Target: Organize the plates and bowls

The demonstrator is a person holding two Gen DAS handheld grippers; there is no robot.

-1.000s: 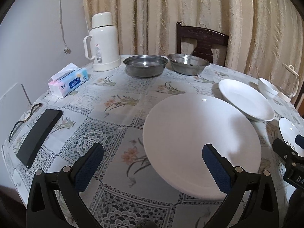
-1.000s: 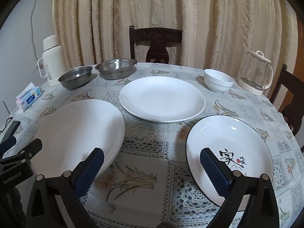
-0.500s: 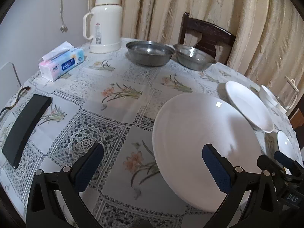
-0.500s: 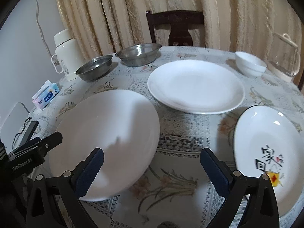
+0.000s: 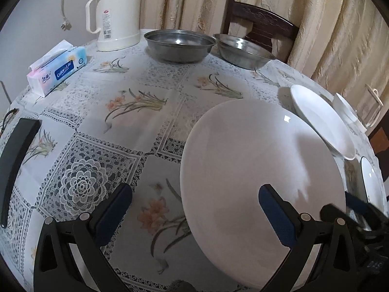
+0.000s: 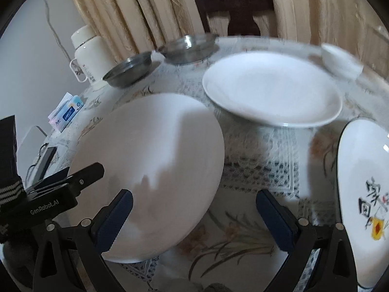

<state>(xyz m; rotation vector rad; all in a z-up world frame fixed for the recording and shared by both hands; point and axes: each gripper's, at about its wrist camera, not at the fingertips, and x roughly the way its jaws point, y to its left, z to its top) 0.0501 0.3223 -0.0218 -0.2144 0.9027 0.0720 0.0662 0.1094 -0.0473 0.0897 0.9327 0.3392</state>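
My left gripper (image 5: 194, 209) hangs wide open over the big white plate's (image 5: 255, 170) left edge, my right gripper (image 6: 194, 209) is wide open over its right edge, and the far bowls are blurry.

Plain white plate (image 5: 255, 170) on a surface (image 5: 145, 85) clothed in white lace and orange flowers; beyond the plate, two grey steel bowls (image 5: 180, 43) and a cream flask (image 5: 119, 12); beige curtains (image 5: 340, 24).
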